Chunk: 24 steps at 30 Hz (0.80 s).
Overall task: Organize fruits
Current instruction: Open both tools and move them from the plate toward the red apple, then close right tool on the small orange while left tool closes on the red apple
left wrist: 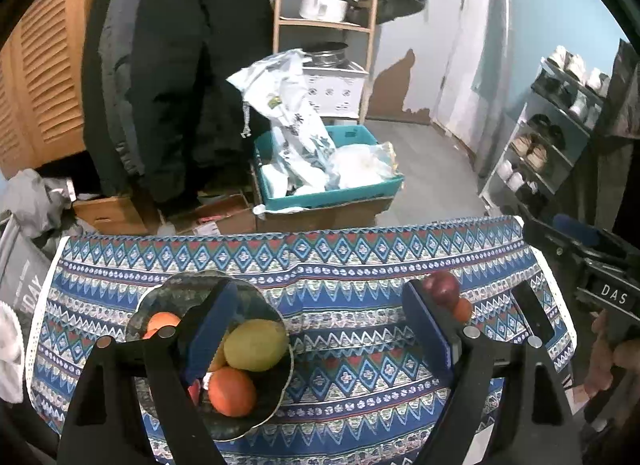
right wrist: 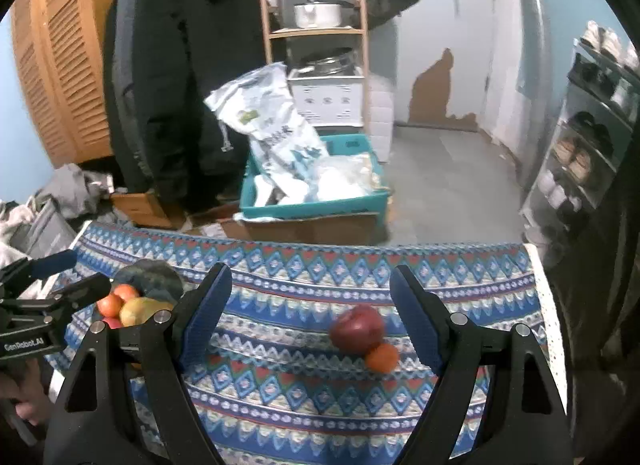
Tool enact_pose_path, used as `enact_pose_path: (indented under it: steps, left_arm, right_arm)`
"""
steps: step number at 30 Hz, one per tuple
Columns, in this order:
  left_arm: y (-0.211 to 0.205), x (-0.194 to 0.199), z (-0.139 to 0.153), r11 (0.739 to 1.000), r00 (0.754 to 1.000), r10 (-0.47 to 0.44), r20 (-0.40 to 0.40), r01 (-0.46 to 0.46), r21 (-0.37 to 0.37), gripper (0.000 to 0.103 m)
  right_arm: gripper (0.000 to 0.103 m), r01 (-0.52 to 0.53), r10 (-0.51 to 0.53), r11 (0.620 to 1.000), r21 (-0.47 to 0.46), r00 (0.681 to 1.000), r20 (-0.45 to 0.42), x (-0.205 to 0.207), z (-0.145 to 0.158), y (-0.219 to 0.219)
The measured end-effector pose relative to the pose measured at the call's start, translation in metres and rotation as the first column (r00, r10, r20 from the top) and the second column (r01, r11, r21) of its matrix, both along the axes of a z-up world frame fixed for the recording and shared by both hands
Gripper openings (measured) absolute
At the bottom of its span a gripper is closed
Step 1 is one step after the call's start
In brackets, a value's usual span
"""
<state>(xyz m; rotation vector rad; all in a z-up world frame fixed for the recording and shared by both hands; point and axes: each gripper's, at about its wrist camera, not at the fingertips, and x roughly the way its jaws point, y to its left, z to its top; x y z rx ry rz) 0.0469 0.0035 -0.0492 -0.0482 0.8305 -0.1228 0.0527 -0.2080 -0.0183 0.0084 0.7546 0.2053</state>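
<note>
A dark bowl [left wrist: 256, 297] sits on the left of the patterned tablecloth [left wrist: 352, 289]. It holds a yellow-green mango [left wrist: 256, 345], an orange fruit [left wrist: 232, 391] and several more fruits [left wrist: 162, 321]. My left gripper [left wrist: 320, 329] is open and empty above the bowl's right side. A red apple [right wrist: 357, 329] and a small orange fruit [right wrist: 382, 357] touch each other on the cloth at the right. My right gripper [right wrist: 310, 317] is open and empty, with the apple just inside its right finger [right wrist: 416, 325]. The bowl also shows in the right wrist view [right wrist: 148, 275].
Beyond the table's far edge stand a teal crate [left wrist: 332, 193] with plastic bags, cardboard boxes [left wrist: 116, 213], a hanging black coat [left wrist: 176, 65], a wooden shelf [left wrist: 324, 25] and a shoe rack [left wrist: 552, 137] at right.
</note>
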Motion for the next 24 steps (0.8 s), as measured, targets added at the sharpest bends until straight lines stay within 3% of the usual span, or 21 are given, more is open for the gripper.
enact_pose_path:
  steps: [15, 24]
  left_arm:
    - [-0.057, 0.017, -0.026, 0.994, 0.994, -0.088, -0.068, 0.092, 0.056, 0.086]
    - [-0.080, 0.030, -0.060, 0.986, 0.985, -0.115, -0.129, 0.129, 0.101, 0.086]
  right_arm:
    - [0.082, 0.102, -0.102, 0.995, -0.003, 0.994, -0.046, -0.004, -0.023, -0.061]
    - [0.082, 0.117, -0.120, 0.993, -0.032, 0.983, -0.137, 0.007, -0.061, -0.077]
